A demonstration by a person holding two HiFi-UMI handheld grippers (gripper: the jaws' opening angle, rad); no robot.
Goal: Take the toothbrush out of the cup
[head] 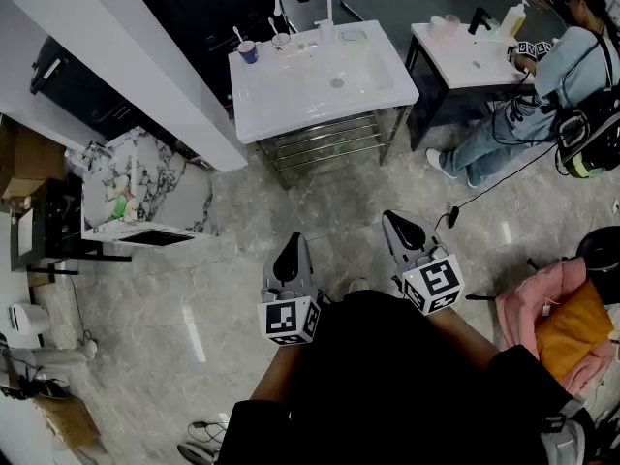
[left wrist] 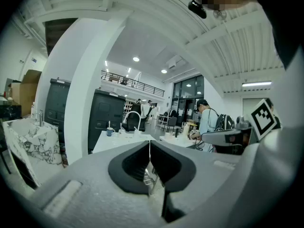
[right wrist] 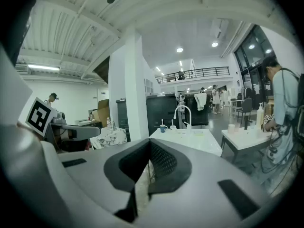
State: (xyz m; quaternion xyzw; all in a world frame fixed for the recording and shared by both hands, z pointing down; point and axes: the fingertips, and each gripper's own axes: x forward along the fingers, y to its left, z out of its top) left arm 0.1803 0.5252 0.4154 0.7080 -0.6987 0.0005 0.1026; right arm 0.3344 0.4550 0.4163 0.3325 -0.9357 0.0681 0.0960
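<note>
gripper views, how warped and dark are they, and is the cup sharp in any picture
Left gripper view: heavy fisheye bending, black vignette round the edge, the cup tiny and soft. Right gripper view: same bending and vignette, ceiling lights blown out, cup small but clearer. Head view: even light, little shadow, cup small yet sharpest here.

The person wears a black top [head: 387, 386]. The left hand-held gripper [head: 294, 238] and the right hand-held gripper [head: 390, 218] have smooth pale grey shells that taper to a blunt nose, each with a black recess on top. The left cube [head: 289, 320] and the right cube [head: 433, 285] are white with black square markers. The pads [right wrist: 164, 160] are black, and those in the right gripper view have a cross-hatched texture.
</note>
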